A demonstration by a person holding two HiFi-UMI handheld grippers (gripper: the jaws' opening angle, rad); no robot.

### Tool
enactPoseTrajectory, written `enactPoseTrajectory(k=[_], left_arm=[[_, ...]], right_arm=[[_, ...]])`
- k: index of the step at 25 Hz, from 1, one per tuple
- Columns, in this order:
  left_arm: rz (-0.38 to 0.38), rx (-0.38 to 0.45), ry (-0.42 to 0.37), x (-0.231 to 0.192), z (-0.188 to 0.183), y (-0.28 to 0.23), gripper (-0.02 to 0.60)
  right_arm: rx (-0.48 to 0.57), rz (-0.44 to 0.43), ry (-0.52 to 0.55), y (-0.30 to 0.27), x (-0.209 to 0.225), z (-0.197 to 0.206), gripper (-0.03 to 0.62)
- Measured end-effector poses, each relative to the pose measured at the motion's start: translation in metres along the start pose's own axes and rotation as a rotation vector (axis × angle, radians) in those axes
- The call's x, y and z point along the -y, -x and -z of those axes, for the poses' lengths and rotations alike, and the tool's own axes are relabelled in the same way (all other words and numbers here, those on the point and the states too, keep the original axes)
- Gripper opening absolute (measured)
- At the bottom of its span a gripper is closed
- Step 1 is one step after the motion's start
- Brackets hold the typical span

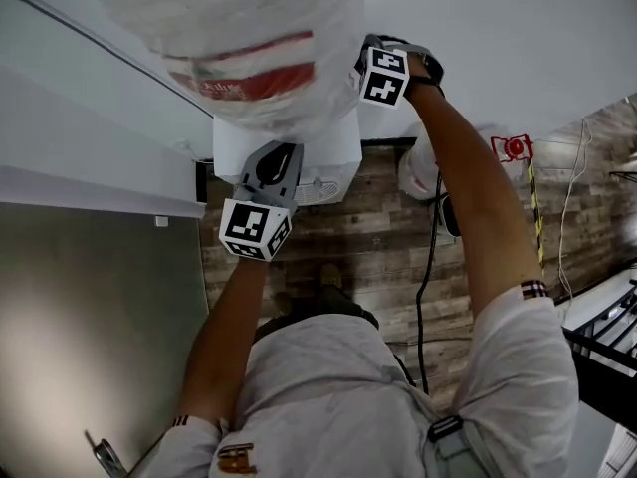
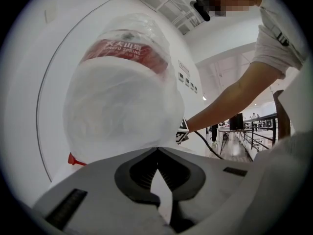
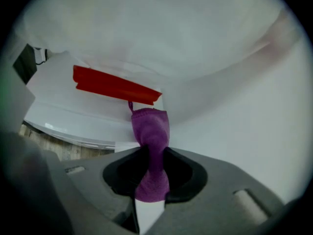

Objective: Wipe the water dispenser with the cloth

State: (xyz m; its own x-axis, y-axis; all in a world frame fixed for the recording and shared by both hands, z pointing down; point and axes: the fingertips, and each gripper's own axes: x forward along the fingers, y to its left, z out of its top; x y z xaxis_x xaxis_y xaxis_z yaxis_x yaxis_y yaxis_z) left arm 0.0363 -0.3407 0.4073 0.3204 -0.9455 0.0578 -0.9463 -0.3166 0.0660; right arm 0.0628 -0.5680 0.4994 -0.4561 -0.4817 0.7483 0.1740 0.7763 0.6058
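Observation:
The white water dispenser (image 1: 336, 149) stands below me, topped by a big bottle (image 1: 249, 38) wrapped in clear plastic with a red label. My left gripper (image 1: 287, 153) is shut and empty, and points at the dispenser's front just under the bottle (image 2: 122, 97). In its own view the left gripper's tips (image 2: 157, 150) meet with nothing between them. My right gripper (image 1: 370, 58) is at the bottle's right side. It is shut on a purple cloth (image 3: 151, 131), whose free end pokes out toward the dispenser's white top (image 3: 88, 111), below a red strip (image 3: 115, 86).
White wall panels (image 1: 90, 118) run behind and left of the dispenser. A grey surface (image 1: 90, 317) lies at lower left. On the wood floor (image 1: 358, 247) are a black cable (image 1: 428, 267), a white bag (image 1: 418, 167) and a red fitting (image 1: 513, 147). A black rack (image 1: 607, 337) stands at right.

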Motion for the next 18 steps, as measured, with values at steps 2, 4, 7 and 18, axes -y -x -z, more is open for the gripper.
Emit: enactPoseTrajectory(k=[2, 4, 7, 18], left_arm=[[-0.008, -0.004, -0.008, -0.004, 0.0, 0.002, -0.002], [-0.013, -0.009, -0.016, -0.007, -0.001, 0.002, -0.002], [-0.014, -0.008, -0.024, -0.01, -0.003, 0.004, -0.002], [0.02, 0.003, -0.022, -0.001, -0.007, 0.013, -0.002]], right_arm=[[-0.002, 0.023, 0.002, -0.004, 0.006, 0.0, 0.098], [-0.003, 0.052, -0.003, -0.008, 0.011, 0.002, 0.098], [0.011, 0.106, -0.006, -0.009, 0.018, 0.003, 0.098], [0.081, 0.283, -0.212, 0.038, 0.022, 0.022, 0.098]])
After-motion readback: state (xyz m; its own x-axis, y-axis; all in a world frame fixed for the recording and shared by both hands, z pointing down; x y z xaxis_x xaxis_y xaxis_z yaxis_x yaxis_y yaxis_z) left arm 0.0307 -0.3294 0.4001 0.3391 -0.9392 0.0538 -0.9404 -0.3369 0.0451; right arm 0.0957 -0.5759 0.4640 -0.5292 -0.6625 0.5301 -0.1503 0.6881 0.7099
